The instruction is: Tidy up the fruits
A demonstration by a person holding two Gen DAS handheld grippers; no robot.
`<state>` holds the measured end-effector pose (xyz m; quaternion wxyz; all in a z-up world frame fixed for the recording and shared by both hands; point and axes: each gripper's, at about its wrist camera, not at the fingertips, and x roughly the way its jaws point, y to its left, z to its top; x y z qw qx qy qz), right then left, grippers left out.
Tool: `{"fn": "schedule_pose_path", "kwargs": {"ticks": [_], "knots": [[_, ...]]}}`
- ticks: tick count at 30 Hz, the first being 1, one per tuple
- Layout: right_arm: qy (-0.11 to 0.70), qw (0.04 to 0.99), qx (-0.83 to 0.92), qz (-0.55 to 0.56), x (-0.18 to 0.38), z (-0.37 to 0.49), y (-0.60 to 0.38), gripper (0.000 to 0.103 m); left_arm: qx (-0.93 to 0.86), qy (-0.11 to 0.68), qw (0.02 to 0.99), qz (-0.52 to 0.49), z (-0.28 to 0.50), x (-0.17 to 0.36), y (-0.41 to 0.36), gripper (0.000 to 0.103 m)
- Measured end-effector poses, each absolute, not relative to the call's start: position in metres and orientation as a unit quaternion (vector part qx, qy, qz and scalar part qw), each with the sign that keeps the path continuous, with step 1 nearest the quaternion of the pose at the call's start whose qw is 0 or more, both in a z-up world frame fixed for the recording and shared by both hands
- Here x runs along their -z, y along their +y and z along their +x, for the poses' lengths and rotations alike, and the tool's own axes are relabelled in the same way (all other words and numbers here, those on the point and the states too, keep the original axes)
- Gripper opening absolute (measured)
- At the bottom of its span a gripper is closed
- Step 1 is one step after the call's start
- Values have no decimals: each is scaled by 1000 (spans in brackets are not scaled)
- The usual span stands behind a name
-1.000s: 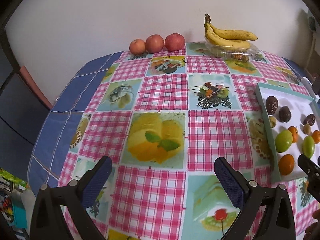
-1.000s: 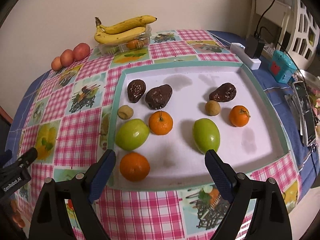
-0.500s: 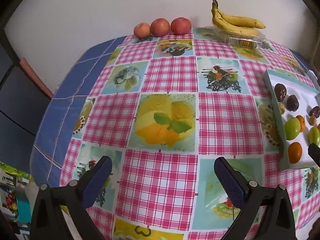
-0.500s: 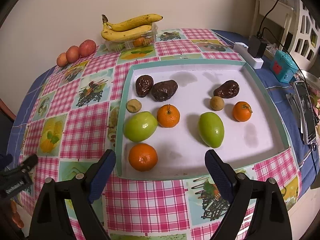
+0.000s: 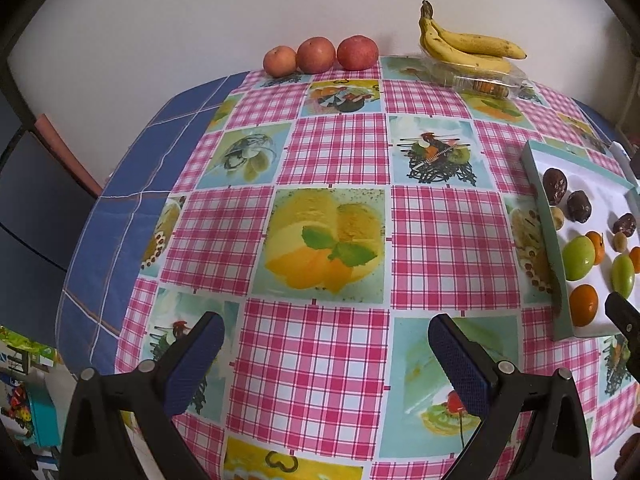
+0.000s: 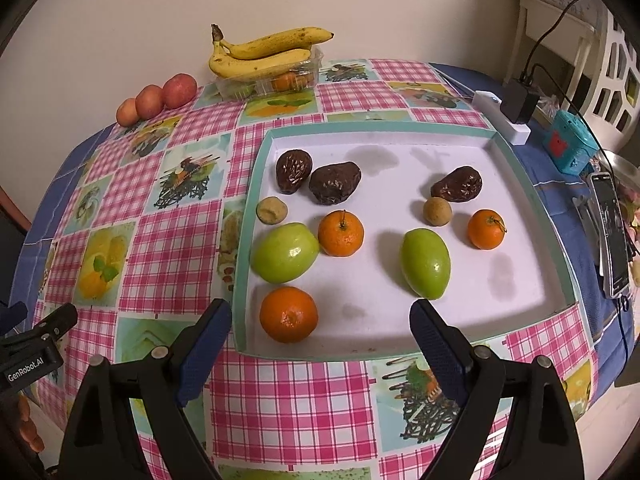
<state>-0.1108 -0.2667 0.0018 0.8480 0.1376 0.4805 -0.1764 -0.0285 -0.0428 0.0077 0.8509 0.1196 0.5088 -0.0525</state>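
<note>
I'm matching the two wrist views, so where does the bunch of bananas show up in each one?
Left wrist: bananas at top, right of centre, against the wall, on a clear plastic box.
Right wrist: bananas at top, left of centre, on the same box.
Shared landmark: the three red apples, in a row left of the bananas in both views.

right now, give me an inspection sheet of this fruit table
surface: round table under pink checked cloth with fruit pictures
job's things: white tray with teal rim holding three oranges, two green fruits, three dark wrinkled fruits, two small tan fruits
clutter: bananas on clear plastic box; three red apples; black phone; blue toy box
grippers: left gripper open, empty; right gripper open, empty
cables: black charger in white power strip
surroundings: pale wall
</note>
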Motion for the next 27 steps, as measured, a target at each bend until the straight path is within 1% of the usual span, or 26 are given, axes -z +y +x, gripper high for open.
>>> {"fn": "schedule_pose_path", "kwargs": {"ticks": [27], "knots": [[495,842,172,126,1,-107,-264,91,64,513,852,89,-28,-12,-41,103]]}}
